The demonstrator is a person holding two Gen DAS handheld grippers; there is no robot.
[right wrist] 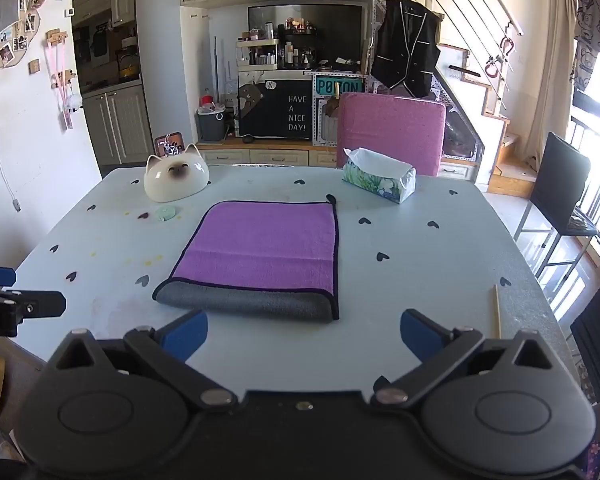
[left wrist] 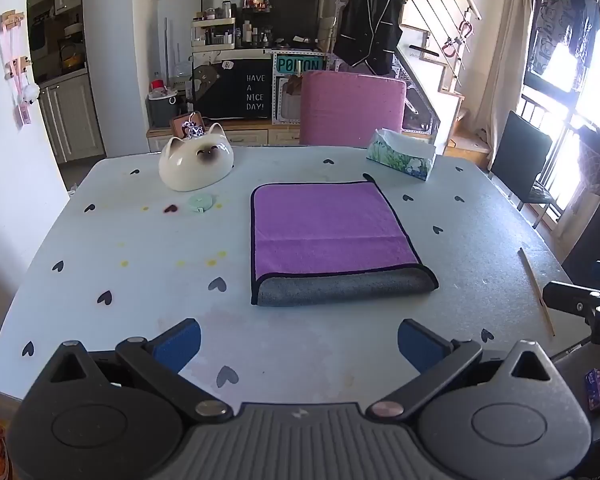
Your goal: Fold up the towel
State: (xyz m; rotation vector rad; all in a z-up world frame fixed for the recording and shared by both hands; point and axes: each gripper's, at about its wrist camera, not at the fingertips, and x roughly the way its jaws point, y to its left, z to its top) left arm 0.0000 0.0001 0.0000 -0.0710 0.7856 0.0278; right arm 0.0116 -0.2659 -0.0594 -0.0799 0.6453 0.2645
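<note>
Your left gripper (left wrist: 299, 346) and right gripper (right wrist: 304, 336) both hover spread wide, holding nothing, over the near edge of the pale blue heart-print table (left wrist: 140, 280), with the folded purple-and-grey microfibre towel (left wrist: 332, 240) flat just ahead, cat-face ceramic bowl (left wrist: 196, 164) and tissue pack (left wrist: 402, 156) beyond.

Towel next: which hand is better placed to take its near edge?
Probably the right. The towel's grey fold lies directly ahead of the right gripper; from the left gripper it sits slightly right. Both open.
</note>
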